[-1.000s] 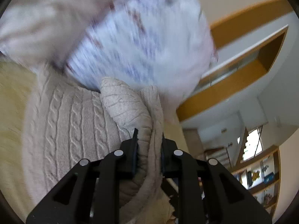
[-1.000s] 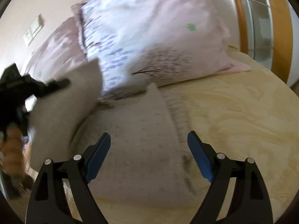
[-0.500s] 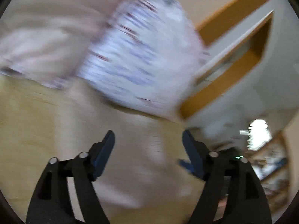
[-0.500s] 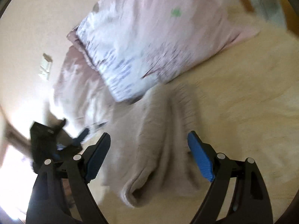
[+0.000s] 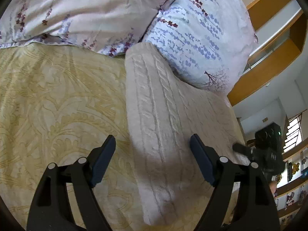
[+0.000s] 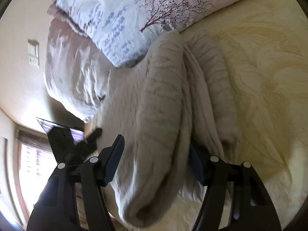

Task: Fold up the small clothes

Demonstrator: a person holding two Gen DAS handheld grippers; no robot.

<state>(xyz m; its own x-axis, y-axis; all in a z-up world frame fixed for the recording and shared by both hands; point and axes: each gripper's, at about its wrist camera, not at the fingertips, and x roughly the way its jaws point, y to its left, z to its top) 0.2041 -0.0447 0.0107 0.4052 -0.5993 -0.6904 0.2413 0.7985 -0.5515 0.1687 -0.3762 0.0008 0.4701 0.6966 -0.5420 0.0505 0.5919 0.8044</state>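
A beige cable-knit sweater lies folded on the cream patterned bedspread, its far end against the pillows. My left gripper is open and empty, just above the sweater's near left edge. My right gripper is open, its jaws on either side of a raised fold of the sweater. The right gripper also shows in the left wrist view at the sweater's right edge. The left gripper shows in the right wrist view at the left.
Two floral pillows lie at the head of the bed behind the sweater. A wooden-trimmed wall and shelves stand to the right. A wall switch and a bright window are on the left in the right wrist view.
My left gripper has let go of the sweater fold and opened. The fold now lies flat on the sweater. My right gripper has come down low onto the sweater's edge.
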